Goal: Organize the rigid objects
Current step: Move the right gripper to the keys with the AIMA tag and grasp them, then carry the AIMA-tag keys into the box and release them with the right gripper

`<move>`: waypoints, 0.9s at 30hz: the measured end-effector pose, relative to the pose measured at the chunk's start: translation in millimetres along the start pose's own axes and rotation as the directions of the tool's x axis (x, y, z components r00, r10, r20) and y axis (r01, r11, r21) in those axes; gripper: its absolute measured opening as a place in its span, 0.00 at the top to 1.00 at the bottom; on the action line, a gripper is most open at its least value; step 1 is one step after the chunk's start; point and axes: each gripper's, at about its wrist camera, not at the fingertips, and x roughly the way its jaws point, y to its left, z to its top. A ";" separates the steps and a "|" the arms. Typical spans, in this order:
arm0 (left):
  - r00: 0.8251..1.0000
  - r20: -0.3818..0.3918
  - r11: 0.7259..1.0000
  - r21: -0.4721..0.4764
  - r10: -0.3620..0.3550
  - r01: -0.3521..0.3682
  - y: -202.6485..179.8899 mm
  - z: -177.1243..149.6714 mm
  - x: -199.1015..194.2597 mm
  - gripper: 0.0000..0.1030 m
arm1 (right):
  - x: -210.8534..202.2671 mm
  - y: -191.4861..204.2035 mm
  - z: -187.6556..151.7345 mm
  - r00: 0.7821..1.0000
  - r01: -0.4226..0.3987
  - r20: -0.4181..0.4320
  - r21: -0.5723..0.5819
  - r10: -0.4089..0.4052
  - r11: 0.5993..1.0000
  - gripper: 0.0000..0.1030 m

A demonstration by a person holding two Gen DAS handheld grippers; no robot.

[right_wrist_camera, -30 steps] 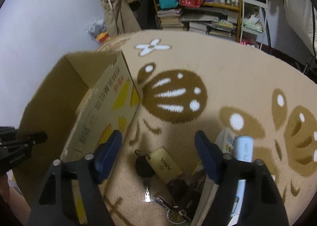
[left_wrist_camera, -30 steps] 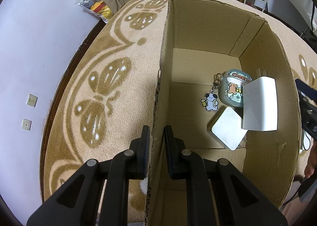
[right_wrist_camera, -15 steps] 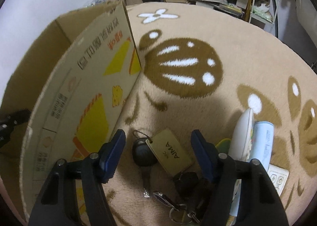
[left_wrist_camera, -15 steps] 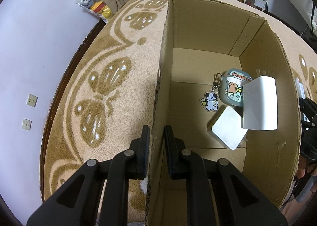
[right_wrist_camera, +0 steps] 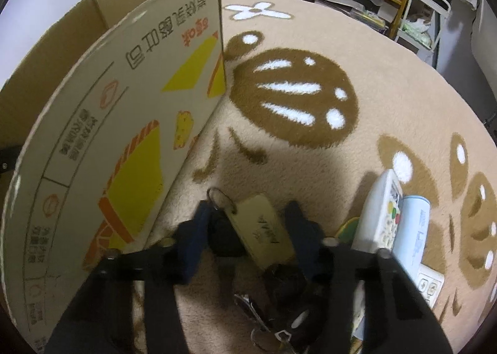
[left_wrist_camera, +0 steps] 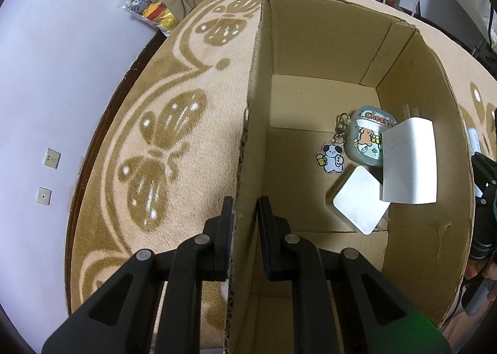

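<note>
Only the left wrist view looks into the cardboard box [left_wrist_camera: 419, 80]: an earbud case [left_wrist_camera: 362, 142] and two white blocks lie there. The left gripper [left_wrist_camera: 245, 220] pinches the box's left wall. Outside, the right gripper [right_wrist_camera: 248, 226], jaws apart, straddles a tagged key bunch [right_wrist_camera: 261, 229] on the rug [right_wrist_camera: 388, 99]

Left gripper [left_wrist_camera: 245, 223] straddles the near left wall of the cardboard box [left_wrist_camera: 428, 229], one finger outside, one inside, close against the wall. On the box floor, right side: earbud case [left_wrist_camera: 365, 141] with dog charm [left_wrist_camera: 330, 158], square white block [left_wrist_camera: 360, 203], white card [left_wrist_camera: 410, 161] leaning over both. Box sits on tan patterned rug [left_wrist_camera: 174, 142].
</note>
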 end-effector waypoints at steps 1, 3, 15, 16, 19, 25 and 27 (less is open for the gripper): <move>1.000 0.001 1.000 0.001 0.001 -0.001 -0.1 0.0 -0.1 0.86 | -0.9 -0.6 0.2 1.000 -0.008 0.003 0.007 0.008 1.000 0.60; 1.000 0.000 1.000 0.000 0.000 0.000 0.8 0.4 0.0 0.86 | -1.9 -1.3 0.7 1.000 -0.020 0.008 0.014 0.020 1.000 0.64; 1.000 0.002 1.000 0.003 0.001 -0.001 0.2 0.6 0.7 0.86 | -20.6 -12.4 7.3 0.991 -0.105 0.098 0.097 0.095 0.990 0.70; 1.000 0.002 1.000 0.003 0.002 -0.002 0.2 0.7 0.7 0.86 | -22.8 -14.5 7.4 0.990 -0.104 0.105 0.104 0.093 0.989 0.70; 1.000 0.003 1.000 0.006 0.007 -0.007 -0.3 0.6 0.6 0.86 | -31.7 -17.5 7.0 0.986 -0.110 0.141 0.126 0.092 0.986 0.70; 1.000 0.007 1.000 0.013 0.019 -0.019 -3.7 0.3 -0.8 0.86 | -54.1 -20.1 13.6 0.966 -0.139 0.238 0.139 0.103 0.980 0.71; 1.000 0.010 1.000 0.018 0.024 -0.024 -5.1 -0.1 -1.5 0.86 | -60.9 -17.4 13.8 0.959 -0.143 0.265 0.139 0.102 0.980 0.71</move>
